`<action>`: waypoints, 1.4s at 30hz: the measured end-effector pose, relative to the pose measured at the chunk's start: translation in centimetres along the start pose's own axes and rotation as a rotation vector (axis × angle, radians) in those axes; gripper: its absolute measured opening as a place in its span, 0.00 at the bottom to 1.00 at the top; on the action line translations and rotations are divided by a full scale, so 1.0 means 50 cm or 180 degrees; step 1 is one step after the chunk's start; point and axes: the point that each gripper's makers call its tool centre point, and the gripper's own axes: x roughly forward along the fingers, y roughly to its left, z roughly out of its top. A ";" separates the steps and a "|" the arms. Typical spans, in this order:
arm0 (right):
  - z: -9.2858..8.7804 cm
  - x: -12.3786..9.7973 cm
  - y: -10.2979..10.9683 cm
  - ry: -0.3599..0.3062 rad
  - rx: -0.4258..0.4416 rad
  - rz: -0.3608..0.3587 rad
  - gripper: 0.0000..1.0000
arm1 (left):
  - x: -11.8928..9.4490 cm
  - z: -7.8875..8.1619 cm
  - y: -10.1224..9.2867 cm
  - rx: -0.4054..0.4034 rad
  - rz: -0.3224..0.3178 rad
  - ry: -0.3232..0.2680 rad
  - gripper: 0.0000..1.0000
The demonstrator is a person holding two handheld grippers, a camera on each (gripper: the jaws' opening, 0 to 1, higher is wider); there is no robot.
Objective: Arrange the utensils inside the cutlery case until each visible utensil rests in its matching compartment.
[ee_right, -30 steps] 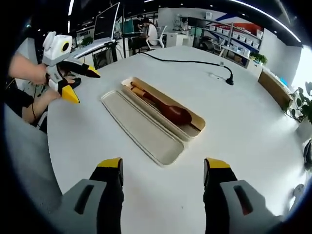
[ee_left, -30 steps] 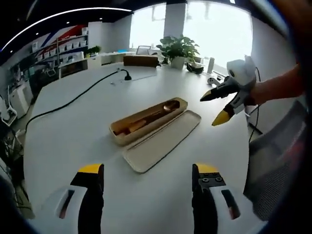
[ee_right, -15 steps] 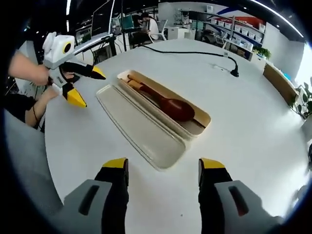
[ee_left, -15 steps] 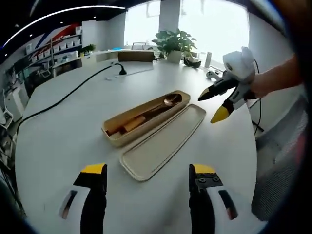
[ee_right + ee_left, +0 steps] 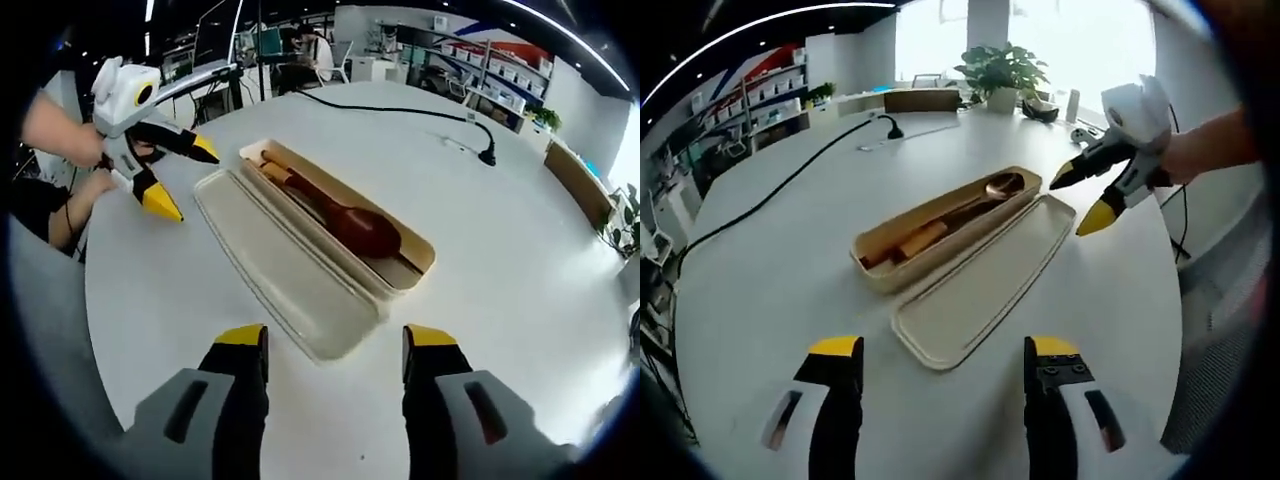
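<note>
Case (image 5: pixel 940 225): open on table (image 5: pixel 760 270), spoon (image 5: pixel 985 200) inside, lid (image 5: pixel 985 290) beside it.
Axis: diagonal, ahead of both grippers.
Left gripper (image 5: pixel 940 365): jaws apart, empty.
Right gripper (image 5: pixel 335 350): jaws apart, empty, likely nearer spoon bowl.

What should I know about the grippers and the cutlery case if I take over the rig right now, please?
Left gripper: open, empty, hovering over the table.
Right gripper: open, empty, also hovering.
Cutlery case: open on the table, lid lying alongside, touching it.
Done: spoon lies in the case with another utensil beside it.
Left: compartments cannot be made out, so check that each utensil sits in its matching one.
</note>
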 end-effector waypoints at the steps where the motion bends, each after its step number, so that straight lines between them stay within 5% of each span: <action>1: 0.002 0.001 0.002 -0.0008 -0.0014 0.0017 0.51 | 0.002 0.002 0.002 -0.0038 -0.0013 -0.0018 0.67; 26: 0.004 0.016 0.009 -0.0020 -0.0047 0.0047 0.49 | 0.029 -0.001 -0.004 0.0028 0.0075 0.0057 0.53; 42: -0.034 -0.014 0.050 0.0017 -0.0141 0.0071 0.48 | 0.010 -0.028 -0.053 0.0038 0.0068 0.0062 0.55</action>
